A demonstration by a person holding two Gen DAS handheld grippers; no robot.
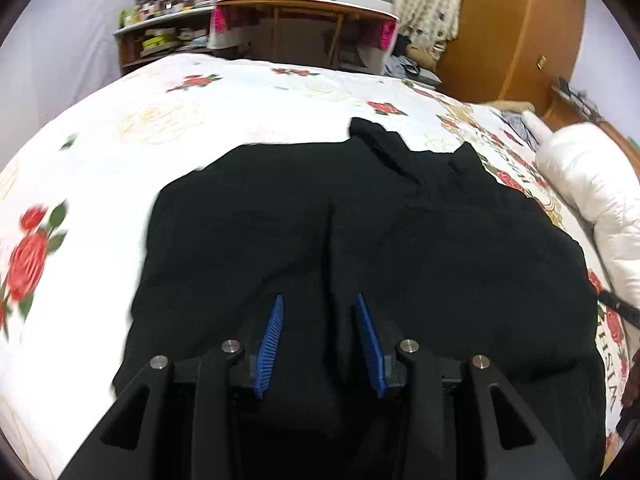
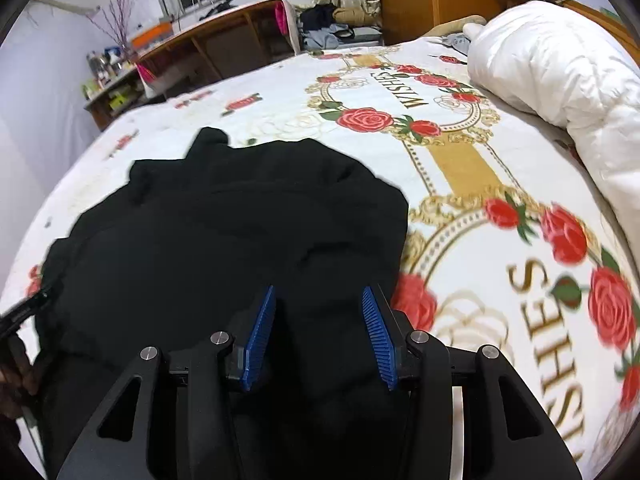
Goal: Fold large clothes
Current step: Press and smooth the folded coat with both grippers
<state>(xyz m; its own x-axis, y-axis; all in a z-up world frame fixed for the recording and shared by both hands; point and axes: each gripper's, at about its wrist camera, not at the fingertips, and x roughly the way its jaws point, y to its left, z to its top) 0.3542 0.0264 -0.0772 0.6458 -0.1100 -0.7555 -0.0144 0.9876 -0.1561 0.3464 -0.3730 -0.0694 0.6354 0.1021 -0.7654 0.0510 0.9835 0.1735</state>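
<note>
A black garment lies spread and rumpled on the bed, on a white sheet printed with red roses; a narrow part of it sticks out at its far edge, toward the wooden desk beyond the bed. A rolled white duvet sits on the bed to the right of the garment, apart from it. The left gripper hangs over the near part of the garment, its jaws partly open with only dark cloth seen behind the gap. The right gripper hangs over the garment's near right edge, jaws likewise partly open; whether either pinches cloth I cannot tell.
</note>
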